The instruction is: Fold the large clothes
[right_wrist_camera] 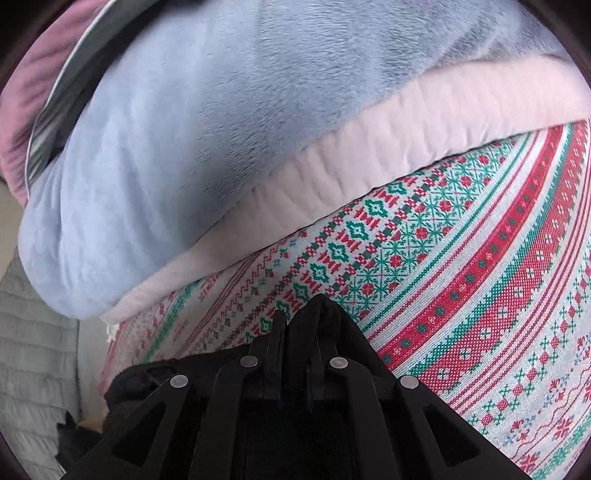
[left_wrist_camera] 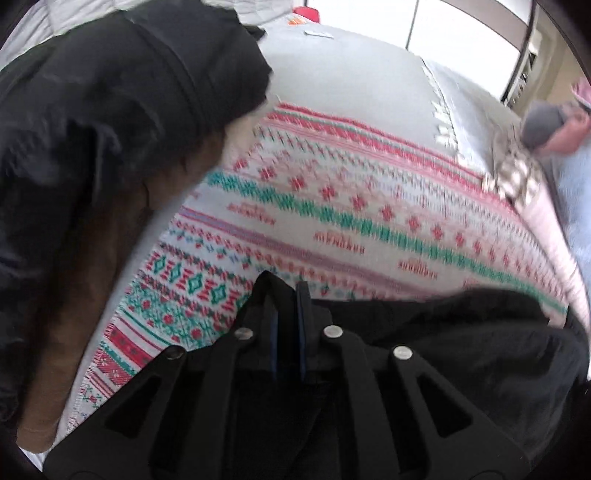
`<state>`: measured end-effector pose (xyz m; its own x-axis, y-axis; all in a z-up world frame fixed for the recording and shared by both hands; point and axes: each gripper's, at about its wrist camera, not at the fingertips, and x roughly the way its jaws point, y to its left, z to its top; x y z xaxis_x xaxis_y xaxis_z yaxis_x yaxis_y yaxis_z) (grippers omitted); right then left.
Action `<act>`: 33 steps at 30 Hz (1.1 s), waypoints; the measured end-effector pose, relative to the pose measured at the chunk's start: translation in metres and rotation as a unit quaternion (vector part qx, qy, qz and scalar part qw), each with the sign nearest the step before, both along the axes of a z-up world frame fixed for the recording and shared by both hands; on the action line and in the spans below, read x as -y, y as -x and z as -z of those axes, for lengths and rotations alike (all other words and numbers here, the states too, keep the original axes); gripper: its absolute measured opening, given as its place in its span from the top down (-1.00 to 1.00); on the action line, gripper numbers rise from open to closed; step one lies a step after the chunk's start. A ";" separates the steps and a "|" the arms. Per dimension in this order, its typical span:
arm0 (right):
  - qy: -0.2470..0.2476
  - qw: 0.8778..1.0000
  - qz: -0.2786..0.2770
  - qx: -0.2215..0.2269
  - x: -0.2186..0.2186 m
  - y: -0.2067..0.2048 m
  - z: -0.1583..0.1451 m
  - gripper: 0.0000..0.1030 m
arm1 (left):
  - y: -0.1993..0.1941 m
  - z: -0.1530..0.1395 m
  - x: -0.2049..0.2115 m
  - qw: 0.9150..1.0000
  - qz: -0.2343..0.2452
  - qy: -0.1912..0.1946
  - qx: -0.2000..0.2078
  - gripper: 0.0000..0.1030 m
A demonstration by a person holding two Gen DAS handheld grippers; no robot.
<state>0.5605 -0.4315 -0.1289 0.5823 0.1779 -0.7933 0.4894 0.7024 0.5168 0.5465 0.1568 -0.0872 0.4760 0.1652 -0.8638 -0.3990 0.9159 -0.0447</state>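
Left gripper: pressing nearly together, a thin slit showing between the blue pads; black garment bunching just behind and to the right of the fingers, but whether cloth is pinched in the slit, impossible to tell.
Right gripper: pressing together on a peak of the black garment, cloth wrapping over the fingertips.
Garment's place: lying over the near edge of the patterned blanket, draping below both tools.
Risk, grip: cloth possibly slipping out of the left side if only a thin edge is caught there, leaving the fold lopsided.
Risk, snagging: garment likely dragging across the patterned blanket and rucking it up, spoiling a flat lay.
Risk, crowding: dark pile looming at the blanket's left edge and blue fleece pressing against its far side, either one apt to catch the spreading cloth.
Risk, seeing: left view smearing with blur, making edge alignment hard to judge.
Surface: soft bed, patterned blanket spreading over a grey cover, pink padded edge bordering the blanket.
Room: bright window glowing beyond the blanket's far end; checked cloth sitting at its right corner.
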 end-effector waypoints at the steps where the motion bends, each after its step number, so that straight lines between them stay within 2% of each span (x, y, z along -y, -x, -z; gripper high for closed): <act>1: 0.000 1.000 -0.009 0.002 0.000 0.000 -0.004 0.83 | 0.001 -0.002 -0.001 1.000 0.004 0.004 0.002 0.73; 6: 0.019 0.997 -0.046 0.053 -0.002 0.018 -0.051 0.63 | 0.027 -0.044 -0.015 0.997 0.000 0.060 0.051 0.46; 7: 0.029 0.997 -0.047 0.061 -0.004 0.025 -0.060 0.47 | 0.035 -0.054 -0.017 0.996 -0.004 0.061 0.062 0.30; 8: 0.043 0.995 -0.044 0.073 -0.005 0.038 -0.073 0.21 | 0.045 -0.063 -0.018 0.996 -0.006 0.060 0.072 0.13; 10: 0.064 0.993 -0.024 0.098 -0.005 0.058 -0.093 -0.16 | 0.064 -0.078 -0.020 0.993 0.000 0.073 0.090 -0.02; 12: 0.094 0.989 0.008 0.117 -0.001 0.080 -0.112 -0.19 | 0.077 -0.088 -0.025 0.991 0.000 0.087 0.099 -0.04; 14: 0.094 0.987 0.022 0.127 0.001 0.097 -0.123 -0.19 | 0.089 -0.096 -0.029 0.991 -0.006 0.088 0.100 -0.04; 17: 0.022 0.994 -0.016 0.103 -0.009 0.123 -0.118 -0.19 | 0.115 -0.094 -0.019 0.985 0.017 0.139 0.097 -0.04; 19: 0.014 0.995 -0.041 0.095 -0.027 0.146 -0.114 -0.19 | 0.145 -0.087 -0.004 0.983 0.036 0.159 0.087 -0.04; 24: 0.037 0.989 -0.118 0.078 -0.090 0.209 -0.104 -0.19 | 0.209 -0.068 0.033 0.986 0.075 0.128 0.075 -0.04; 25: 0.043 0.988 -0.124 0.078 -0.097 0.216 -0.104 -0.19 | 0.220 -0.066 0.041 0.986 0.089 0.120 0.072 -0.04; 27: 0.088 0.986 -0.115 0.081 -0.105 0.244 -0.098 -0.19 | 0.240 -0.067 0.051 0.985 0.111 0.111 0.072 -0.04; 29: 0.112 0.984 -0.115 0.077 -0.106 0.256 -0.087 -0.19 | 0.251 -0.062 0.048 0.986 0.110 0.105 0.073 -0.05; 31: 0.108 0.982 -0.146 0.055 -0.101 0.259 -0.070 -0.19 | 0.257 -0.052 0.034 0.990 0.089 0.086 0.061 -0.05; 33: 0.140 0.980 -0.139 0.041 -0.094 0.259 -0.063 -0.19 | 0.258 -0.035 0.015 0.991 0.068 0.103 0.045 -0.04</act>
<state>0.3018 -0.3375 -0.0656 0.6067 0.1203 -0.7857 0.2246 0.9222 0.3147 0.2887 0.1416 -0.0526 0.5579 -0.0809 -0.8260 -0.2578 0.9291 -0.2652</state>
